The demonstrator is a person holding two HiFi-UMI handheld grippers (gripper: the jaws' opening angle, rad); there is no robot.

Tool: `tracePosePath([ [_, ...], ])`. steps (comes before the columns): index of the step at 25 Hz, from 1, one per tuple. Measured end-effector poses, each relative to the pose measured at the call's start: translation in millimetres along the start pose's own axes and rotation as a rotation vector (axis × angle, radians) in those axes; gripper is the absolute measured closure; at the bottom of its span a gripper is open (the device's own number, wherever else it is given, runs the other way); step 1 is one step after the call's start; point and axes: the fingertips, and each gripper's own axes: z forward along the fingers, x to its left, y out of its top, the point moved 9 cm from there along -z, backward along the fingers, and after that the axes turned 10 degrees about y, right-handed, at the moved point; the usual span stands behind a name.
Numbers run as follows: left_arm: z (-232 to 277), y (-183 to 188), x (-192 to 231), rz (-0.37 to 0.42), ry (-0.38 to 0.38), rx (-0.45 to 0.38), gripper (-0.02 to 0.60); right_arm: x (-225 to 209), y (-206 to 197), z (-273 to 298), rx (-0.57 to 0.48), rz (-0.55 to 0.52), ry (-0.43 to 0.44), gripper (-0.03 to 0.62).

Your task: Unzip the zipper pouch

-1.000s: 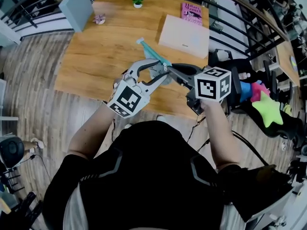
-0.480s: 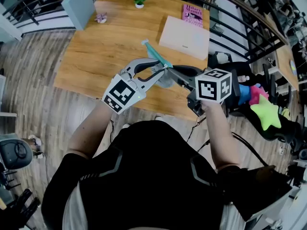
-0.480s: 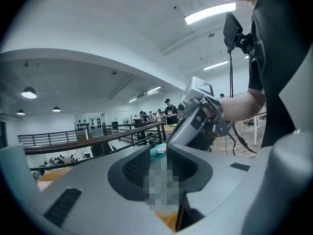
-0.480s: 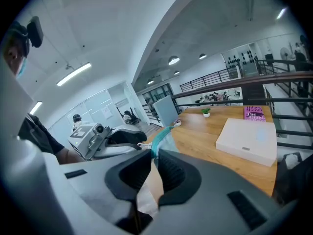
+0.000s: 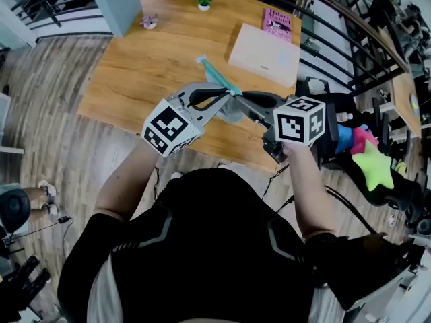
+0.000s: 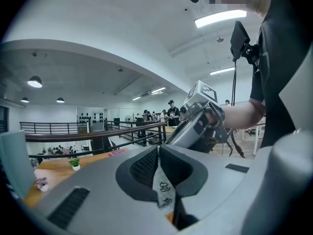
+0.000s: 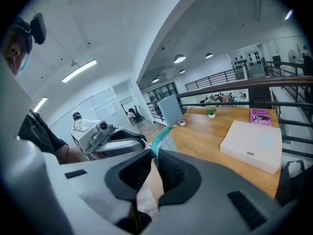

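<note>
The zipper pouch [image 5: 219, 79], pale with a teal top edge, hangs in the air above the wooden table [image 5: 135, 73] between both grippers. My left gripper [image 5: 229, 94] comes in from the left. Its jaws are closing, and in the left gripper view the pads [image 6: 146, 168] press on a white printed strip of the pouch [image 6: 164, 192]. My right gripper [image 5: 241, 97] meets it from the right. It is shut on the pouch [image 7: 161, 137] fabric, which runs up between its pads [image 7: 171, 173]. The two tips nearly touch.
A white box [image 5: 264, 54] and a pink book [image 5: 281, 20] lie on the table's far right. A small potted plant [image 5: 204, 2] and a grey panel [image 5: 121, 2] stand at the back. A railing and bright plush toys [image 5: 374, 167] are to the right.
The left gripper's jaws have gone from wide open to closed on the pouch strip. The right gripper has held still with the pouch.
</note>
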Motion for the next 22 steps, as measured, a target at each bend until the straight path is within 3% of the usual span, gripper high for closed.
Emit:
tracePosePath([
  [15,-1,-3,7,-0.105,0.047,0.032,0.546,-3,1,5,0.046,-0.075,0.029,0.543],
  [18,-4,-7,15,-0.14,0.086,0.04,0.548,-3,-1,6,0.078,-0.101,0.018,0.545],
  [22,-8,-8,22,-0.112,0.101,0.059,0.548,-5,-2,5,0.07,-0.088,0.031,0.545],
])
